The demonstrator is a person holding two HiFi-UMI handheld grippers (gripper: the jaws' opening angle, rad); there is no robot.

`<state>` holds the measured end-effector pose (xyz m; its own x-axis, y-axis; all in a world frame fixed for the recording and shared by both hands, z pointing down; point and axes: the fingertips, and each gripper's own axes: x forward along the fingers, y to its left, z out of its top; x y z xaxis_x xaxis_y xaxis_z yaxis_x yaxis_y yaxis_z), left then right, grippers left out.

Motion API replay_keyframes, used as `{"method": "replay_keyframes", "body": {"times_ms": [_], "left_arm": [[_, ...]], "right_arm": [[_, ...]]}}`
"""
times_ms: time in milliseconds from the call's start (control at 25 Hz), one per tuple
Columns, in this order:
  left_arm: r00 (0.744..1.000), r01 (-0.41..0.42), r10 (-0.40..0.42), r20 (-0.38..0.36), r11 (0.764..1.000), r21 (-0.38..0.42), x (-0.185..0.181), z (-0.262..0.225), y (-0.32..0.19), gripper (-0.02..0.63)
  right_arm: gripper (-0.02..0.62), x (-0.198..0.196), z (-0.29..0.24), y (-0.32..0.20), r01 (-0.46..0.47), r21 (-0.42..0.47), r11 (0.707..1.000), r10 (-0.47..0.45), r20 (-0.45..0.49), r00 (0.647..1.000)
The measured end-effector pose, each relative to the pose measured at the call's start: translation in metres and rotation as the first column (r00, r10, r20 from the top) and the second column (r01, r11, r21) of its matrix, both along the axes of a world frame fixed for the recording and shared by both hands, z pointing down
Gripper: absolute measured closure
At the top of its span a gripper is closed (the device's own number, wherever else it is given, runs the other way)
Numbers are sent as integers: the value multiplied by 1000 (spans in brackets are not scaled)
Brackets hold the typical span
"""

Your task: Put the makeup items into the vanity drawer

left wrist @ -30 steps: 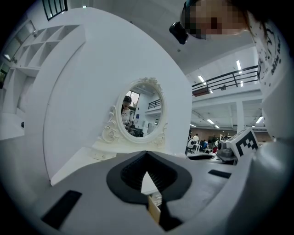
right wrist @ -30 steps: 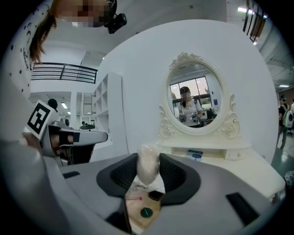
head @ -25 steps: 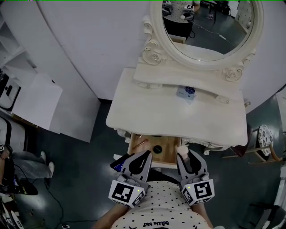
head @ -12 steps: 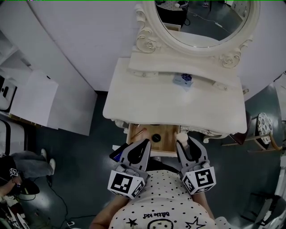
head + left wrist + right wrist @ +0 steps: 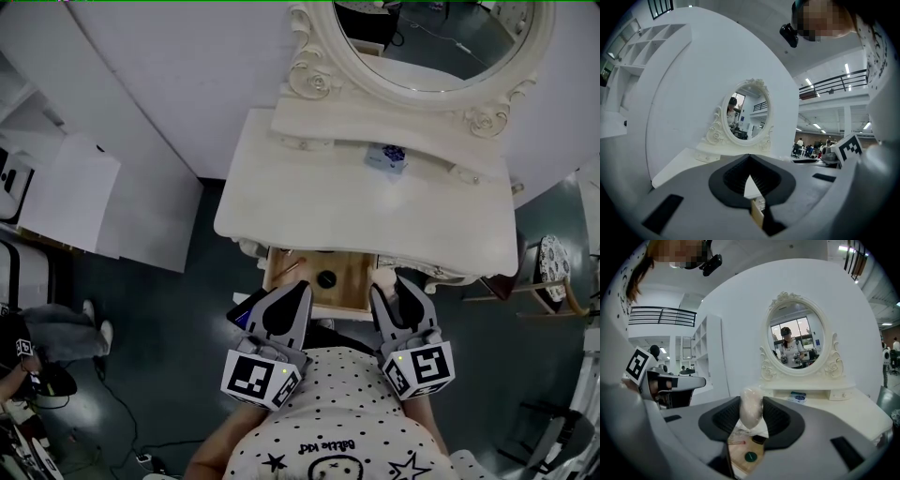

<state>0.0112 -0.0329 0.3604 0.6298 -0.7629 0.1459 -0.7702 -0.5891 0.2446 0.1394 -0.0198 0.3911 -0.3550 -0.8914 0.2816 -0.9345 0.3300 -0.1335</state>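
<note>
The vanity [image 5: 309, 202] stands against the white wall, with the oval mirror [image 5: 441, 42] at its rear edge. The drawer [image 5: 349, 281] under the front edge of the top is open.

Drawer contents:
- a thin stick [image 5: 292, 270] near the left side
- a round dark item [image 5: 326, 279] near the centre

A small blue-and-white box [image 5: 386, 157] lies on the top, close to the rear edge and under the mirror.

Right gripper [image 5: 387, 287]: the jaws stand at a medium gap and clamp a pale puff [image 5: 751, 409] in clear wrap. The puff stands upright between the pads, above the right front corner of the drawer.

Left gripper [image 5: 301, 289]: the jaw tips meet and there is nothing between them. It is positioned at the front edge of the drawer, on the left side.
</note>
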Motion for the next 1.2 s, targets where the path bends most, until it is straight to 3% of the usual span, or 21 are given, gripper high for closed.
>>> {"method": "replay_keyframes", "body": {"times_ms": [640,880,1200], "left_arm": [[1000,14,-14,-10,1000,-8,-13,3,1,597],[999,-36,36,2,999,-3,-24,1,-1,597],[995,-93,90,-52,994,-50,-47,-2,-9,597]], "right_arm": [[443,-9,3,0,2,-13,1000,-2,-4,1000],[443,-15,2,-1,-59,-34,998,59,-15,998],[443,-32,5,1,-117,-90,989,112,-55,992]]}}
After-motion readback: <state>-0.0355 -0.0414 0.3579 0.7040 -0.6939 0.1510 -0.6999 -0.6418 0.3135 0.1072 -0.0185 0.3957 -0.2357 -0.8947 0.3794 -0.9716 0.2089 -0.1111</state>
